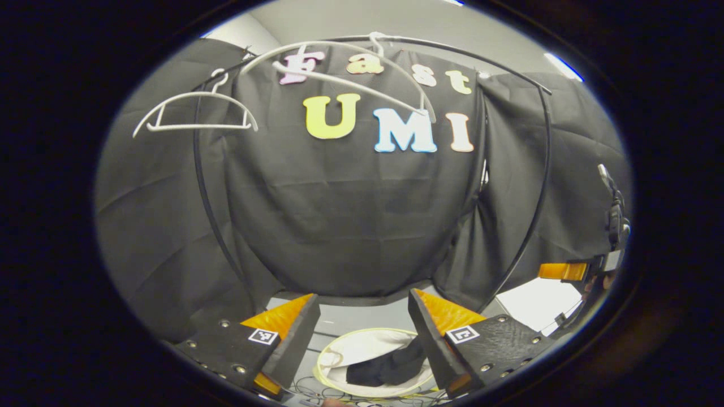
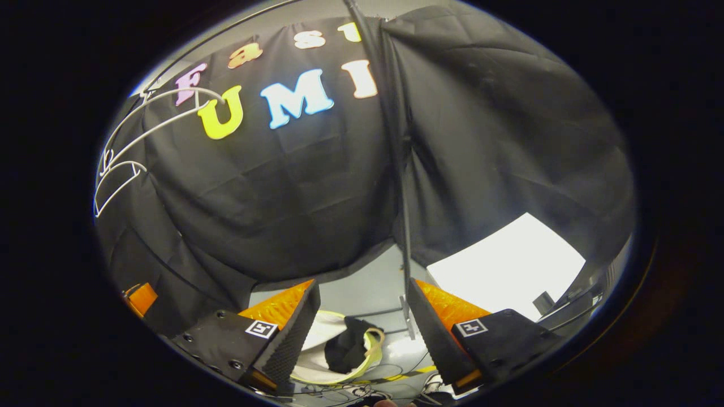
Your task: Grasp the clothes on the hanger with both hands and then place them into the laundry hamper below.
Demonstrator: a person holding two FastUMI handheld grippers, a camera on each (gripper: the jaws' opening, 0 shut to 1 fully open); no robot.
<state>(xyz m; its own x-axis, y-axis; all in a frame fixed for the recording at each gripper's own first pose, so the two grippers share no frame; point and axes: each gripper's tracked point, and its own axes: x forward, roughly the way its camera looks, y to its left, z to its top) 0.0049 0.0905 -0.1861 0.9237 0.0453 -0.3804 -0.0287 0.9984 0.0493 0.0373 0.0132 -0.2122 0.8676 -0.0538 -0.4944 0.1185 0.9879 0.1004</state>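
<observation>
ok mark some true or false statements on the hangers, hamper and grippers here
1. Both hangers on the rail are bare. True.
2. A dark garment lies in the hamper. True.
3. The left gripper is shut on the garment. False: its jaws stand open with nothing between them.
4. The right gripper is open. True.
5. The hamper hangs from the rail. False: it sits on the floor below.
</observation>
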